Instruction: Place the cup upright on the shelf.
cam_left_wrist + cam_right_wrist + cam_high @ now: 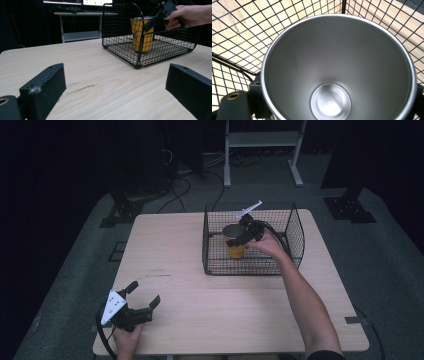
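A yellow cup (235,250) with a bare steel inside stands upright in a black wire basket (296,237) at the back right of the wooden table. My right gripper (235,237) reaches into the basket and is shut on the cup at its rim. In the right gripper view the cup (337,70) sits between the jaws, and I look straight down into its empty inside. My left gripper (145,292) rests open and empty near the table's front left corner. The left gripper view shows the cup (140,37) and the basket (120,22) beyond its wide-apart jaws.
The light wooden table (175,250) is bare in the middle and on the left. A white metal frame (262,150) and cables lie on the floor behind the table. Black stand bases sit at the back left and back right.
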A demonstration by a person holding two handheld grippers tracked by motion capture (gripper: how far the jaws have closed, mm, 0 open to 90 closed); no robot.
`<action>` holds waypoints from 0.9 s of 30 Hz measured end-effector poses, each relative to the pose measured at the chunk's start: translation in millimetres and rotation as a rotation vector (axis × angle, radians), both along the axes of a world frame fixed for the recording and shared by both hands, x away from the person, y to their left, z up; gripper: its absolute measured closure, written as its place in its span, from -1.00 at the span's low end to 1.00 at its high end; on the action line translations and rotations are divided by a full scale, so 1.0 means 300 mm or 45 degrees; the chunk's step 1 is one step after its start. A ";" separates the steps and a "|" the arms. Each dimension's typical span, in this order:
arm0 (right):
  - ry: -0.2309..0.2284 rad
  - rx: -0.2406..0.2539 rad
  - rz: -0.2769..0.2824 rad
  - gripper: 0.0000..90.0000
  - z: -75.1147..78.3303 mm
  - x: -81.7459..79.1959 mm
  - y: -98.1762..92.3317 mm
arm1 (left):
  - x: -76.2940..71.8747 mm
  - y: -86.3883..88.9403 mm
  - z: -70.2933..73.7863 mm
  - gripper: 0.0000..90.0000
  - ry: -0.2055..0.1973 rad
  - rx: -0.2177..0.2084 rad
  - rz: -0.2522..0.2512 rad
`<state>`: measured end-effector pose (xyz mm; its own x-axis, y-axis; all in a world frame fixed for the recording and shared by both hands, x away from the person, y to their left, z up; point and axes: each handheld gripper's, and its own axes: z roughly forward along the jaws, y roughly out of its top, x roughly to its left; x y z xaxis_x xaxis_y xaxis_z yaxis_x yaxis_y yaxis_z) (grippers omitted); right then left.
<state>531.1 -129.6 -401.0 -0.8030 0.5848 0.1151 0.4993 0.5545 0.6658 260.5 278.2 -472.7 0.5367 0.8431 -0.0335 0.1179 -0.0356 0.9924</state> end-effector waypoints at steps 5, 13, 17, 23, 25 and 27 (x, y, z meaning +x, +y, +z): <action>-0.007 -0.018 0.010 -0.73 0.001 -0.005 -0.003 | 0.000 0.000 0.000 -0.95 0.000 0.000 0.000; -0.018 -0.024 0.016 -0.74 0.002 -0.011 -0.005 | 0.000 -0.001 0.000 -0.95 0.001 0.003 0.001; -0.025 -0.039 0.016 -0.74 0.005 -0.015 -0.005 | 0.000 -0.001 0.000 -0.95 0.001 0.004 0.001; -0.036 -0.044 0.023 -0.77 0.008 -0.022 -0.004 | 0.000 -0.002 0.000 -0.95 0.002 0.006 0.001; -0.039 -0.048 0.023 -0.77 0.008 -0.024 -0.003 | 0.000 -0.002 0.000 -0.95 0.002 0.007 0.001; -0.054 -0.046 0.019 -0.80 0.009 -0.029 -0.006 | 0.000 -0.002 0.000 -0.95 0.003 0.008 0.002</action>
